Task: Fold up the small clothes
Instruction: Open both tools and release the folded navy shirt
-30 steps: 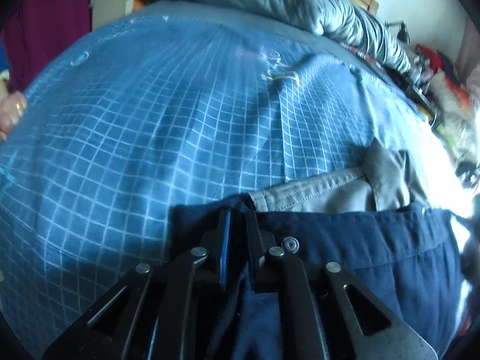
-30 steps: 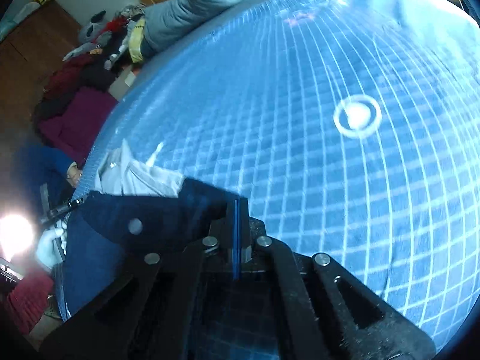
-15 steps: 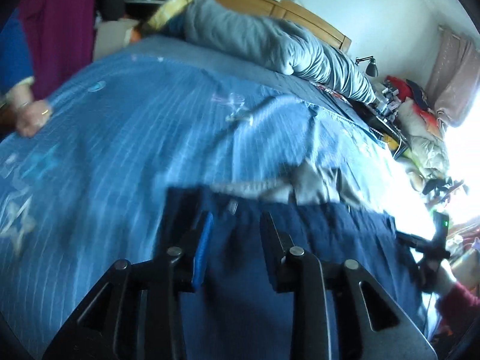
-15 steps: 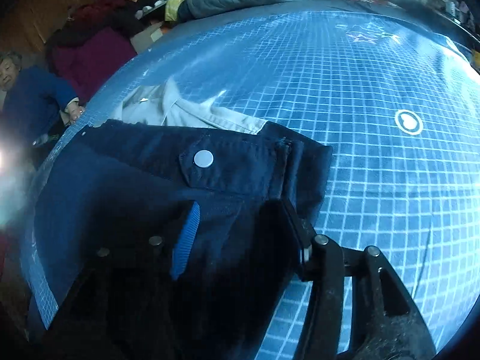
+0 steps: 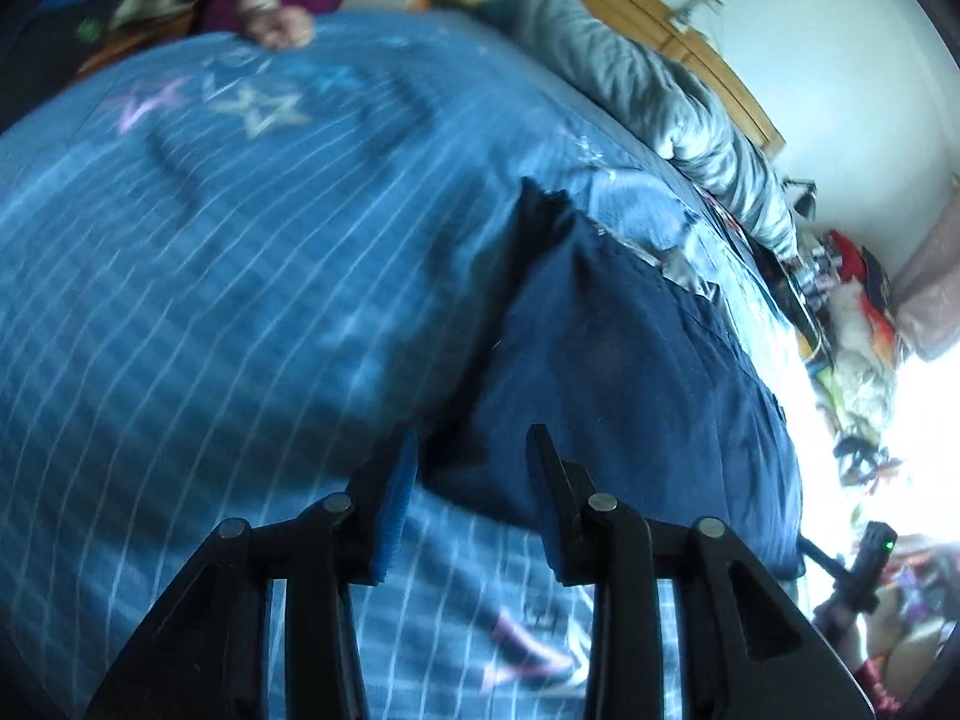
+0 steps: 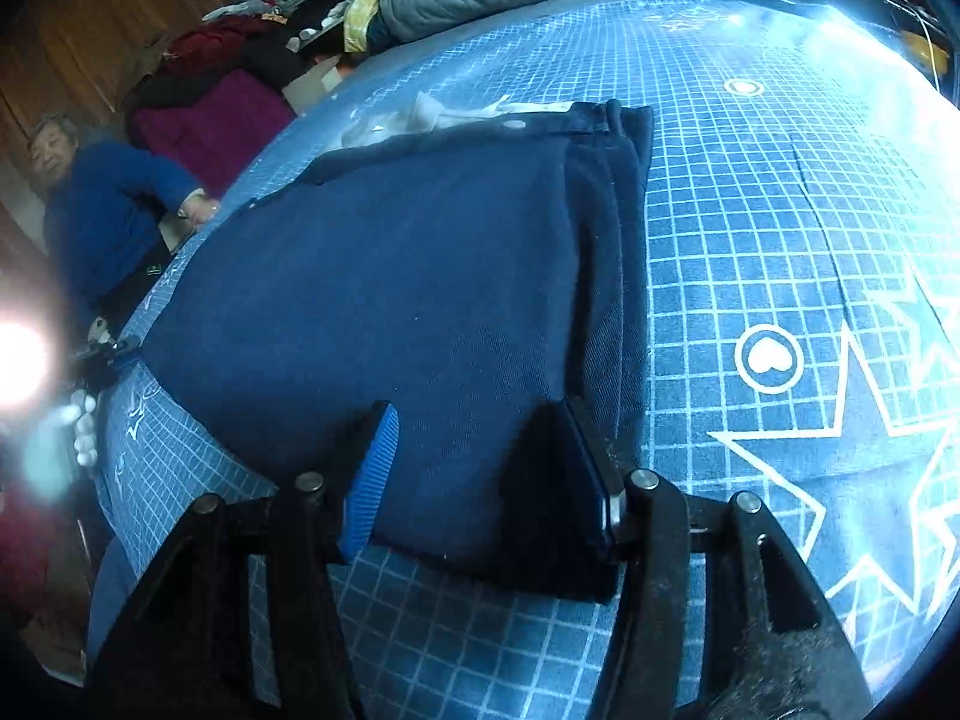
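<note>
A navy pair of small trousers (image 6: 420,300) lies flat on the blue checked bedspread (image 6: 750,228), waistband and pale lining at the far end. My right gripper (image 6: 480,468) is open, its jaws standing over the near hem without pinching it. In the left wrist view the same navy trousers (image 5: 630,372) stretch away to the right. My left gripper (image 5: 474,480) is open too, its jaws just short of the trousers' near left corner, with nothing between them. That view is blurred by motion.
A grey duvet (image 5: 660,90) is bunched at the head of the bed by a wooden headboard (image 5: 690,48). A person in a blue top (image 6: 114,216) sits at the bed's left side, a hand (image 5: 276,30) on the sheet. Piled clothes (image 6: 240,72) lie beyond.
Both grippers were shut on the trousers' waistband a second ago. They have let go, opened and drawn back towards the hem; the trousers now lie spread flat.
</note>
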{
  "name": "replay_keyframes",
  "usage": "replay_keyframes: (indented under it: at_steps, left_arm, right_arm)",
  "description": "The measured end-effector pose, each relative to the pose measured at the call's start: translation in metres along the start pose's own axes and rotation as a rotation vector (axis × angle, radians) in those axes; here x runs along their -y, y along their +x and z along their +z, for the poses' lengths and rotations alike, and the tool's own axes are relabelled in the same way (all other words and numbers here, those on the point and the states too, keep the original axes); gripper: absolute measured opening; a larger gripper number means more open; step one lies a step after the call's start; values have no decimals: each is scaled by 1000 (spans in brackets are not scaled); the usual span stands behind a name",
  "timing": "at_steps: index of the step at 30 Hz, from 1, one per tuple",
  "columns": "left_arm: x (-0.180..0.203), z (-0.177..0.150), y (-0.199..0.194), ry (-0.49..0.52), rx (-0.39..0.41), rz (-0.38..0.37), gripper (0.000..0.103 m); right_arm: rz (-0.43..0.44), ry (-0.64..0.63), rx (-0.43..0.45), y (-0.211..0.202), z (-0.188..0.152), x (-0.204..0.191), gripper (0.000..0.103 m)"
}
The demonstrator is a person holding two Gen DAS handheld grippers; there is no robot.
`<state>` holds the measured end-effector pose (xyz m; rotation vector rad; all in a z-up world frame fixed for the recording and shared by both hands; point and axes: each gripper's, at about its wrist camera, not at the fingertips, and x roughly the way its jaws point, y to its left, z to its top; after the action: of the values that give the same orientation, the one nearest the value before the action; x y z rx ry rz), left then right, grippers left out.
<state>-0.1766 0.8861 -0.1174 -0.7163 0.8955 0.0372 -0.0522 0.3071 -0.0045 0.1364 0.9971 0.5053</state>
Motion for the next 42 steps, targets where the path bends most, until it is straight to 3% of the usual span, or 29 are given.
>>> replay_keyframes:
  at_steps: [3,8,11,13,16,21,24,26,28,31,34,35,38,42]
  left_arm:
    - [11,-10,-8,30,14,-38,37]
    - [35,-18,-7,41,46,-165,40]
    - [30,-14,16,23,22,-109,42]
    - [11,-17,27,-43,-2,-71,32]
    - [-17,-25,11,-170,46,-147,30]
    - [-33,-39,-17,-134,76,-63,33]
    - [-29,-30,-33,-82,123,50,50]
    - [-23,-22,-38,-50,164,192,54]
    - [-17,-16,-35,-5,182,318,63]
    - [-24,-15,-16,-6,150,351,69]
    - [-13,-21,0,88,165,378,93]
    - [-8,-22,6,124,149,400,96]
    - [-1,-21,17,177,107,453,103]
    - [3,-14,21,171,87,466,103]
  right_arm:
    - [-30,-29,28,-15,-3,-15,56]
    - [-51,20,43,-28,-24,-16,64]
    - [-73,44,13,-30,-39,-10,66]
    - [-103,46,-1,-35,-46,-5,67]
    - [-150,79,19,-53,-49,11,73]
    - [-221,169,103,-74,-38,49,94]
    - [-328,254,160,-79,-25,76,95]
    - [-457,288,172,-77,-19,88,95]
    - [-523,309,155,-68,-18,99,97]
    - [-574,336,66,-42,-24,114,103]
    - [-602,320,66,-40,-19,112,103]
    - [-596,323,74,-40,-18,112,103]
    - [-611,311,76,-42,-20,113,103]
    - [-617,307,80,-44,-23,115,103]
